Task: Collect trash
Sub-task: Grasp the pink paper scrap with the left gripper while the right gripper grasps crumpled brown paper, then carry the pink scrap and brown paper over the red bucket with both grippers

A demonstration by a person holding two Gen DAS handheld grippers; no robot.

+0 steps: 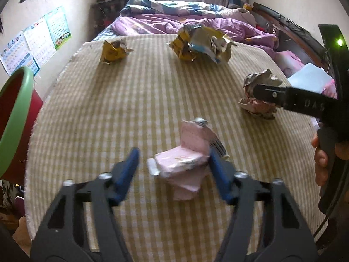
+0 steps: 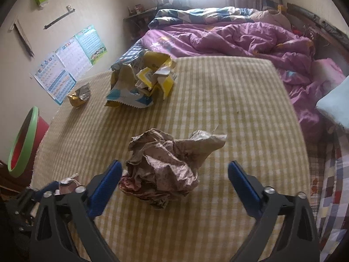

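Note:
A folded pink packet (image 1: 185, 161) with a silver end lies on the yellow checked mat (image 1: 141, 100). My left gripper (image 1: 173, 152) straddles it; the right-hand pad is at its edge and the left-hand pad stands apart, so the gripper is open. A crumpled brown paper ball (image 2: 165, 166) lies between the wide-open fingers of my right gripper (image 2: 174, 163), close to the left-hand pad and clear of the other. The left wrist view shows that paper ball (image 1: 257, 109) behind one black finger (image 1: 272, 93) of the right gripper.
A red bin with a green rim (image 1: 13, 120) (image 2: 24, 139) stands off the mat's left edge. A small yellow wrapper (image 1: 113, 51) (image 2: 79, 95) and a big torn yellow-and-blue bag (image 1: 200, 43) (image 2: 144, 78) lie farther back. A purple quilt (image 2: 240, 39) is bunched beyond. A hand (image 1: 322, 159) grips the right tool.

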